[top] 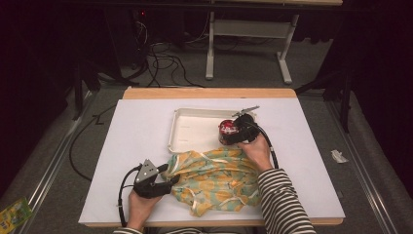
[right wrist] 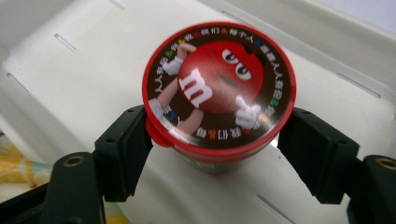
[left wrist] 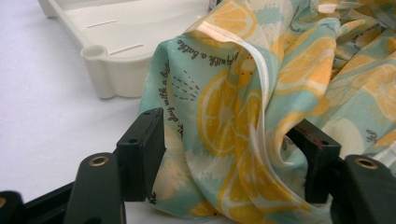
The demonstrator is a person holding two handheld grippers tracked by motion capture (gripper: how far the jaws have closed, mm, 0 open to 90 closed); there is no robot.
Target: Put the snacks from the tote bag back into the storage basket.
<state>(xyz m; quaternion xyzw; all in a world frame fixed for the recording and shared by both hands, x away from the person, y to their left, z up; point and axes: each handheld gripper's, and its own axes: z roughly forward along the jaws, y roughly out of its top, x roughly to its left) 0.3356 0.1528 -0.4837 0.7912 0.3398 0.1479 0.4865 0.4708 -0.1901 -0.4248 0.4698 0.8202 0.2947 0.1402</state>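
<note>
**Cloth pinched at lower left, red-lidded tub held over the tray**

At the bottom edge of the high view two forearms in striped sleeves are seen coming in. The left hand (top: 139, 207) is placed low and left of centre, wrapped around the left claw (top: 168, 178), which is pointed toward the right of the frame with its grey three-cornered plate facing up and its cable looped behind it. In the left gripper view the jaws are seen partly closed on a fold of the lemon-print cloth (left wrist: 243, 116); the fabric is bunched between them, and both pads are touched by it. The cloth (top: 214, 180) is spread in a crumpled heap across the lower middle of the white table (top: 131, 141), its upper edge lying against the near rim of the tray.

The right forearm is angled up from the lower right, with the right hand (top: 255, 151) set just above the cloth and the right claw (top: 229, 132) directed to the left of the frame. In the right gripper view a tub with a red lid (right wrist: 219, 88) is held between the jaws, both pads pressed against its sides, the printed lid tilted toward the camera.

Behind it, the white tray (top: 187, 131) is seen at the centre of the table, with the tub (top: 227, 130) at its right end. Whether the tub touches the tray floor cannot be told.
</note>
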